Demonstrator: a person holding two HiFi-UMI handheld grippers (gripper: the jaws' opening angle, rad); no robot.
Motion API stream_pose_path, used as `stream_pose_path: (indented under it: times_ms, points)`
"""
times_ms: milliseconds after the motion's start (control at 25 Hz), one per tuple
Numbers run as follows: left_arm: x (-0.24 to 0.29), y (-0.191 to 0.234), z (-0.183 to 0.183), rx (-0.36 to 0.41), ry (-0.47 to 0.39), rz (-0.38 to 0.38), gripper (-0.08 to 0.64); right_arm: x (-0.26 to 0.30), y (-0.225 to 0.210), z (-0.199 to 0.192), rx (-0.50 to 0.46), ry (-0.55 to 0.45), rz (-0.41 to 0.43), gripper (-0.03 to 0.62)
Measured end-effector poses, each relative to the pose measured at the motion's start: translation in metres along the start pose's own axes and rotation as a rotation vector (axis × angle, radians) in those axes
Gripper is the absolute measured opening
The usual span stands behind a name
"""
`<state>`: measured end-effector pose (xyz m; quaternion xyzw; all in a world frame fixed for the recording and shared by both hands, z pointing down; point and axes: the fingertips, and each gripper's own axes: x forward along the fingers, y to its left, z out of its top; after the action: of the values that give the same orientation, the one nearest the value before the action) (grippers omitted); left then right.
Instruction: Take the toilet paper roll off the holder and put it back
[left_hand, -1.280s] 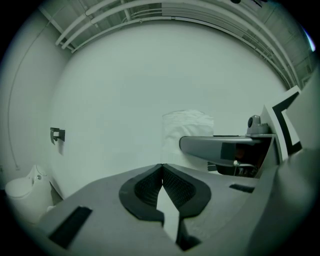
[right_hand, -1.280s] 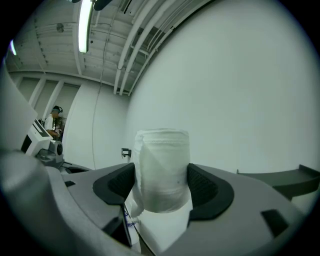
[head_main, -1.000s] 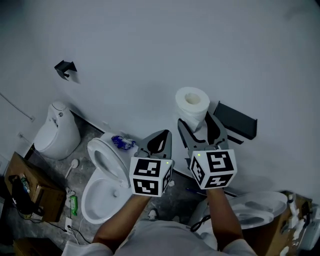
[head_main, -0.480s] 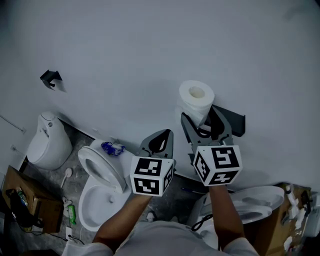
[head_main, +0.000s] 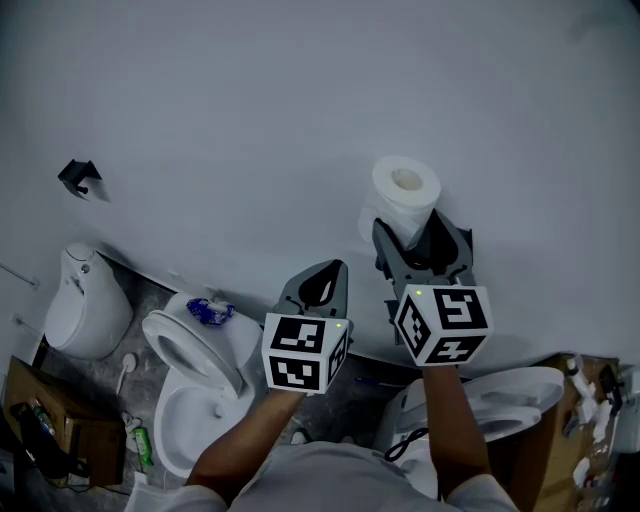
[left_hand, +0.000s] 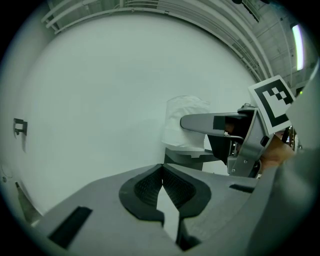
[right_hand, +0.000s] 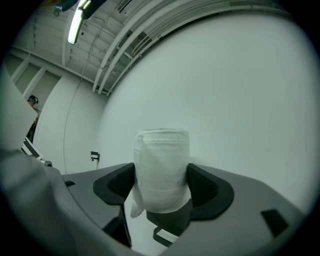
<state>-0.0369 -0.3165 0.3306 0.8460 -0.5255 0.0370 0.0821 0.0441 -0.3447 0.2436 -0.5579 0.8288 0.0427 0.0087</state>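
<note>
The white toilet paper roll (head_main: 405, 193) stands upright against the white wall, with my right gripper (head_main: 421, 238) shut on its lower half. In the right gripper view the roll (right_hand: 161, 167) fills the gap between the two dark pads, and a loose sheet hangs at its lower left. The dark holder (right_hand: 167, 220) shows directly beneath the roll; I cannot tell whether they touch. In the left gripper view the roll (left_hand: 187, 120) sits above the holder (left_hand: 186, 157). My left gripper (head_main: 318, 285) hangs to the left of the roll, shut and empty, its pads (left_hand: 150, 187) pressed together.
A toilet with raised seat (head_main: 190, 375) stands at lower left, a blue item (head_main: 208, 311) on its tank. Another white toilet (head_main: 85, 300) is further left, a third (head_main: 515, 405) at lower right. A black wall hook (head_main: 78, 176), cardboard boxes (head_main: 55, 425) and floor clutter are below.
My right gripper has carried the roll up and to the right, and the dark holder has slipped out of sight behind the gripper in the head view. The left gripper has stayed shut.
</note>
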Motion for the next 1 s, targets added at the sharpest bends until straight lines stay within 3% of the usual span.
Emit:
stream_pose_path:
  times_ms: [560,1000]
  points:
    - [0.03,-0.017,-0.001,0.013,0.013,-0.077,0.005,-0.003,-0.038,-0.013,-0.015,0.039,-0.112,0.333]
    - [0.026,-0.014,-0.002,0.013,0.014,-0.075,0.005,-0.002,-0.038,-0.03,-0.028,0.105,-0.16,0.333]
